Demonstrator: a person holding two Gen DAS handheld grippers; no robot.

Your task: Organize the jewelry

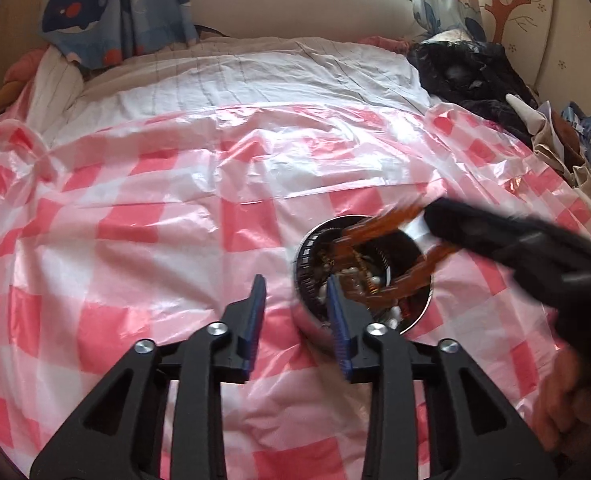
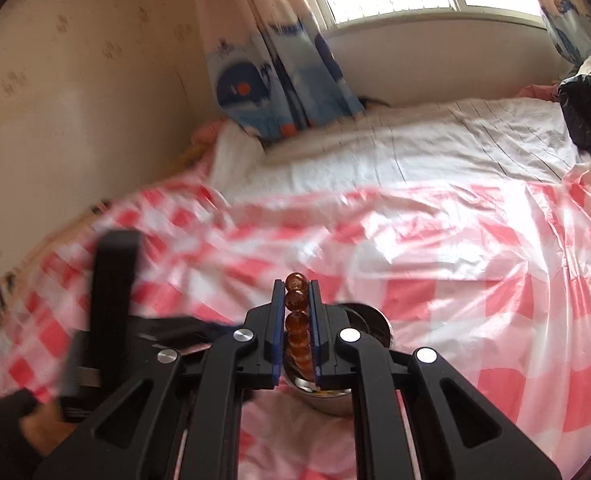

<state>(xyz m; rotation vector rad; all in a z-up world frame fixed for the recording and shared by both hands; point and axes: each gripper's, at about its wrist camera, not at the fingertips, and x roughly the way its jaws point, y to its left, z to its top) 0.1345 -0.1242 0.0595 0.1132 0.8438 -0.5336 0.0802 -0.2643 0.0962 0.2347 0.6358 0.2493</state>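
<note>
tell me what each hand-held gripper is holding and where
Right hand-held gripper: amber bead bracelet, clamped across its strand. Left hand-held gripper: open, holding nothing.

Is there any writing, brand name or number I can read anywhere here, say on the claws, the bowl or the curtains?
None can be read.
Curtain: whale pictures only, no words.
Bowl: small marks along the rim, too blurred to read.
Left claw and right claw, shut on amber beads: no labels visible.
Checked sheet: plain pattern.
</note>
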